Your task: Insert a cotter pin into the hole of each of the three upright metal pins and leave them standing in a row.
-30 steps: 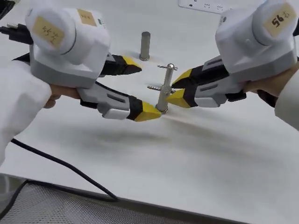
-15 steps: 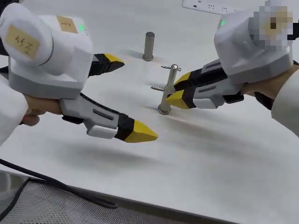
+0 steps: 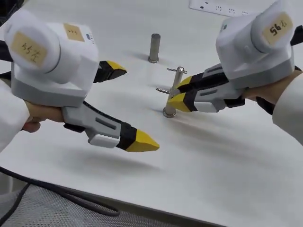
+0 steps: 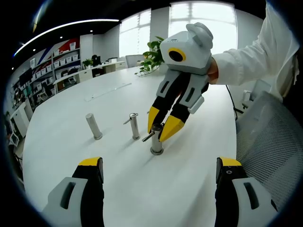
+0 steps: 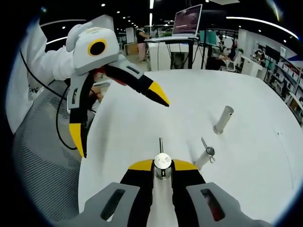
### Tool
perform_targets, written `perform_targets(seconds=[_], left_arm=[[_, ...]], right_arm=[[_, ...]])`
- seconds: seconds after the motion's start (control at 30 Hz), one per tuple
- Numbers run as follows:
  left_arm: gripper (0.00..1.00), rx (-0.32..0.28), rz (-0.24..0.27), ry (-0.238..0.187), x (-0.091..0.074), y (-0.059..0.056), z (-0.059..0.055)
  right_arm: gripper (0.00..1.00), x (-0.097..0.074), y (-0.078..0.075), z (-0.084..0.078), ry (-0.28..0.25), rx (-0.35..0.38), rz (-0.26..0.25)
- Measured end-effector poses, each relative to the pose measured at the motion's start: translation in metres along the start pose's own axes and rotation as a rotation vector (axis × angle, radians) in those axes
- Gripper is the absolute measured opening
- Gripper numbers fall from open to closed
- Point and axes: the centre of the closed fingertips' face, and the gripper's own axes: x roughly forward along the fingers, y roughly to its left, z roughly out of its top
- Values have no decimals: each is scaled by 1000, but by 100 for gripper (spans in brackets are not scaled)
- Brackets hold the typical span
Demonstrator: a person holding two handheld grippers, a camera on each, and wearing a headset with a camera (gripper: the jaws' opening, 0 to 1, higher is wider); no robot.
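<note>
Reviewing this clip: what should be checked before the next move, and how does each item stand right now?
1. Right gripper shut on the near pin: ok.
2. Near cotter pin fully through that pin's hole: cannot tell; it sticks out on one side.
3. Middle pin carries the middle cotter pin: ok.
4. Far pin fitted: not ok, it is bare.
5. Left gripper open and empty: ok.
</note>
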Motion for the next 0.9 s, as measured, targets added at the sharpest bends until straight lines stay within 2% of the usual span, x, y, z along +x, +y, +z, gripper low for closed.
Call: perform_targets(seconds=[0.13, 0.2, 0.37, 0.53, 0.7, 0.77, 0.9], left_arm=[[99, -2, 1, -1, 1, -1, -1], [99, 6, 5, 16, 1, -2, -3], [99, 1, 10, 23, 1, -4, -4], [99, -7, 20, 26, 2, -2, -3], [98, -21, 26, 20, 1, -1, -2], [98, -23, 26, 24, 2, -4, -2], [98, -28, 34, 29, 1, -3, -4]], right_arm=[[8, 0, 0, 0, -1, -7, -7], [8, -1, 1, -1, -1, -3, -13], [7, -5, 1, -3, -1, -51, -11], [7, -18, -5, -5, -20, -71, 21], [7, -35, -19, -13, -18, -100, 38], [7, -41, -28, -18, -7, -135, 25], [7, -49, -42, -26, -1, -127, 3]])
